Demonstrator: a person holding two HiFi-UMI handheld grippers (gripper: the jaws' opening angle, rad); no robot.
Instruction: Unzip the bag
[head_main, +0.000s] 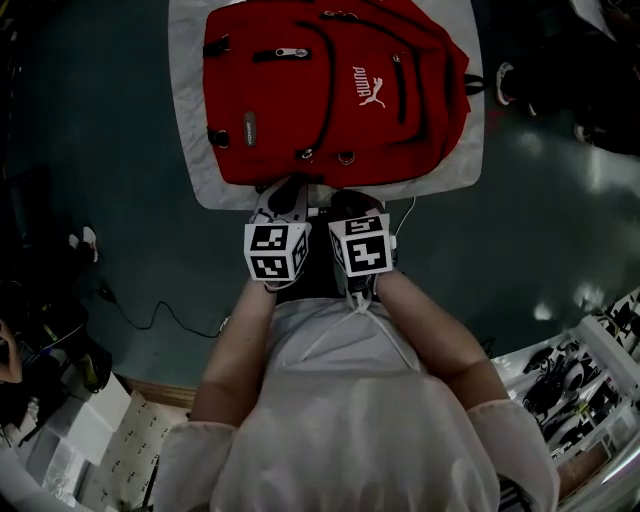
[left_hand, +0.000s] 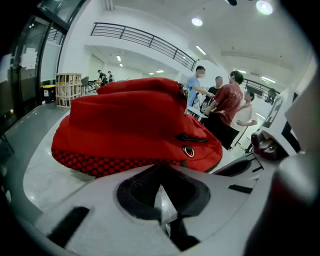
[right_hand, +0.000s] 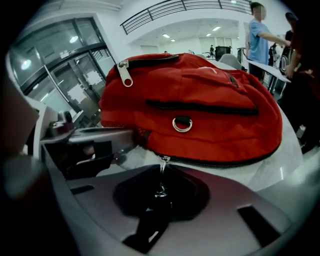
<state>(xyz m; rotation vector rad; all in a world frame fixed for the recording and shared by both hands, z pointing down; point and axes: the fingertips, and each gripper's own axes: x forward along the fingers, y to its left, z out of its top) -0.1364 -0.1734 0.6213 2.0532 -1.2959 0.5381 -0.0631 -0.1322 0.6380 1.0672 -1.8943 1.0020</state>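
Observation:
A red backpack (head_main: 320, 90) lies flat on a white table top (head_main: 190, 130), its bottom edge towards me. Both grippers meet that near edge side by side. My right gripper (head_main: 352, 203) is shut on the metal zipper pull (right_hand: 161, 172), which hangs from the slider at the left end of the dark zipper line (right_hand: 215, 162) running along the bag's lower seam. My left gripper (head_main: 283, 195) is shut on dark fabric at the bag's bottom edge (left_hand: 150, 175), just left of the zipper. In the left gripper view the bag (left_hand: 130, 120) fills the middle.
The table top ends just under the grippers, with dark floor beyond it. A cable (head_main: 150, 315) lies on the floor at the left. Racks of gear (head_main: 580, 380) stand at the lower right. Several people (left_hand: 225, 110) stand past the table, and a wooden crate (left_hand: 67, 89) stands far back.

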